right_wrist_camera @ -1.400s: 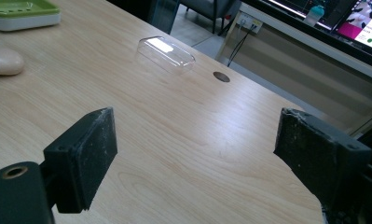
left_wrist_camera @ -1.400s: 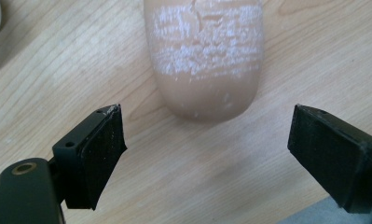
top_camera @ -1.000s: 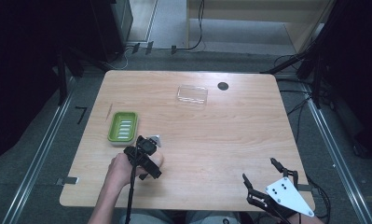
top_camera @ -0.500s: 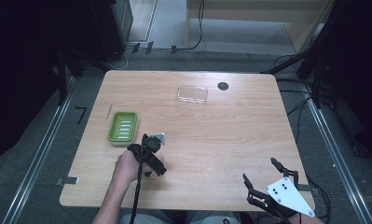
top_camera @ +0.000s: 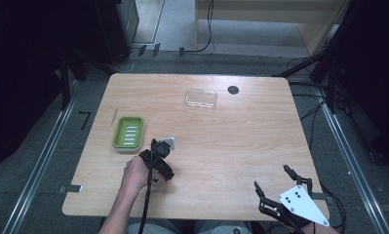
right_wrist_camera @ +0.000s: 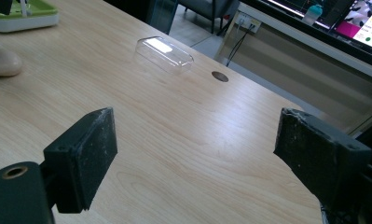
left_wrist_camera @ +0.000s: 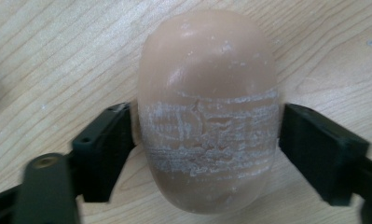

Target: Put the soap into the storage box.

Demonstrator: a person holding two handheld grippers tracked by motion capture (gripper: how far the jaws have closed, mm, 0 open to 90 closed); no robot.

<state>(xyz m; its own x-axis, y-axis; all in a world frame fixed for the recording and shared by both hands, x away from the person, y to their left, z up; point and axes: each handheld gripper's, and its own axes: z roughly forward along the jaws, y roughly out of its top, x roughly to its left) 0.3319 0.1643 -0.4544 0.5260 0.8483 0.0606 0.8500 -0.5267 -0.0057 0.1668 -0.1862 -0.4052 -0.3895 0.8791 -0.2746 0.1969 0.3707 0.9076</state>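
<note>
1. In the left gripper view, our left gripper (left_wrist_camera: 207, 149) had its 2 jaws either side of a tan bar of soap (left_wrist_camera: 208, 109). The left jaw pressed the bar's flank and the right jaw met its other flank, so we judged the bar clamped, though only lightly.
2. The soap lay flat on the wooden table (left_wrist_camera: 58, 51), its scuffed white face turned up towards the camera.
3. In the high view, the left gripper (top_camera: 159, 155) sat just right of the green soap dish (top_camera: 128, 132), near the table's front-left part, with our left hand (top_camera: 136, 176) behind it.
4. Our right gripper (right_wrist_camera: 195, 161) had its jaws spread wide and held nothing, with bare table between them. In the high view it (top_camera: 280, 192) hung at the front-right corner, well apart from the work.
5. A clear plastic lid (top_camera: 201, 99) lay farther back, near a dark round hole (top_camera: 233, 89) in the table.
6. We judged the step in hand to be the grasp of the soap, not yet lifted.
7. The next move would call for a firm squeeze, since soap can slip, then a lift and a short carry left to set the bar into the dish.
</note>
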